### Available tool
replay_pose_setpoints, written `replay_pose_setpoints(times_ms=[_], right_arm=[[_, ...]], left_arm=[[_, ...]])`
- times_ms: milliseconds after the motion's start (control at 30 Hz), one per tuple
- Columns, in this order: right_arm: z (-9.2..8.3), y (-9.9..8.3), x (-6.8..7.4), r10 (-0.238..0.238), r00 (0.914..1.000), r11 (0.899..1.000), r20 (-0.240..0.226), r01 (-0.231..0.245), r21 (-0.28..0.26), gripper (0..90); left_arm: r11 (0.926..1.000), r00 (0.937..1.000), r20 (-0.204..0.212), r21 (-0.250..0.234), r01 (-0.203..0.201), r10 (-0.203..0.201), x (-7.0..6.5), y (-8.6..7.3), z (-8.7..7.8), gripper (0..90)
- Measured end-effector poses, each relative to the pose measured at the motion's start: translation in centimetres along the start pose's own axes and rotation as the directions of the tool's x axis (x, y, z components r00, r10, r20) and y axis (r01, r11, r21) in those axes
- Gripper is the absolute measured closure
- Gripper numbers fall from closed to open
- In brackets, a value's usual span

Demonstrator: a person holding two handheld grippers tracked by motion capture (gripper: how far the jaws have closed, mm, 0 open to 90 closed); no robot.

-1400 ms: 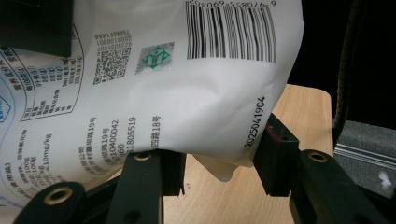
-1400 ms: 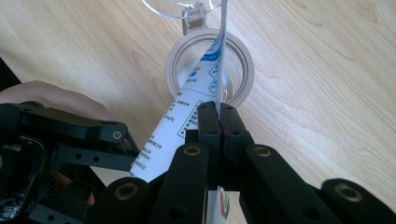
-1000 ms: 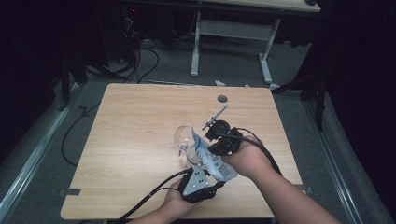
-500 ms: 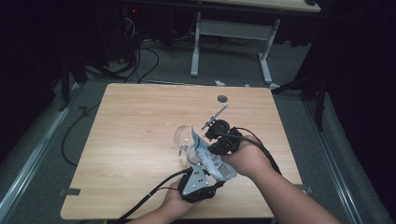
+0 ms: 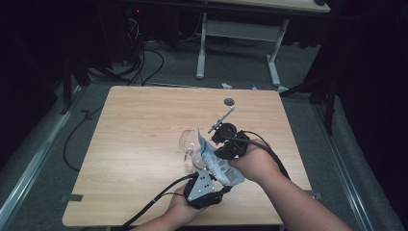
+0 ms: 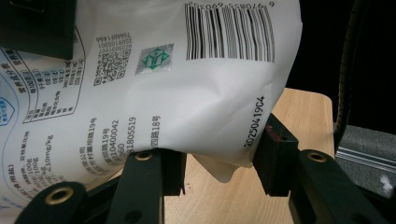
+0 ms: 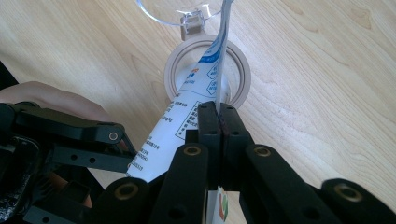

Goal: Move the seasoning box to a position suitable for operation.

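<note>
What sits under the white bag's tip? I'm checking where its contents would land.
Below the white bag lies a round tan-rimmed container on the wooden table, with a clear lid beside it. The bag covers its inside.

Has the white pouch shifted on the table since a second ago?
No. In the high view the white pouch sits at the same spot against the grey disc near the table's far edge, held between both grippers.

The pouch is white with black barcode and blue print; the jar has a beige rim; the table is pale wood-grain.
</note>
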State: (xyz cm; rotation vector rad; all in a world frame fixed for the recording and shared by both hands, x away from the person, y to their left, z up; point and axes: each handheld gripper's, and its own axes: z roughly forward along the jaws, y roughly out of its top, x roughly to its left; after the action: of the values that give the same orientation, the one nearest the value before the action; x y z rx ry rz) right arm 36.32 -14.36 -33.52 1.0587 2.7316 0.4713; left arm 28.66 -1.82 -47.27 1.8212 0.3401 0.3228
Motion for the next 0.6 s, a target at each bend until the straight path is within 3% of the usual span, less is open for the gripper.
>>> replay_pose_setpoints(times_ms=[600], right_arm=[[-0.12,0.05,0.03,-0.002,1.0,1.0,0.006,0.002,-0.001,89.9]], left_arm=[[1.0,1.0,0.0,0.0,-0.004,0.004,0.04,0.1,-0.07,59.5]])
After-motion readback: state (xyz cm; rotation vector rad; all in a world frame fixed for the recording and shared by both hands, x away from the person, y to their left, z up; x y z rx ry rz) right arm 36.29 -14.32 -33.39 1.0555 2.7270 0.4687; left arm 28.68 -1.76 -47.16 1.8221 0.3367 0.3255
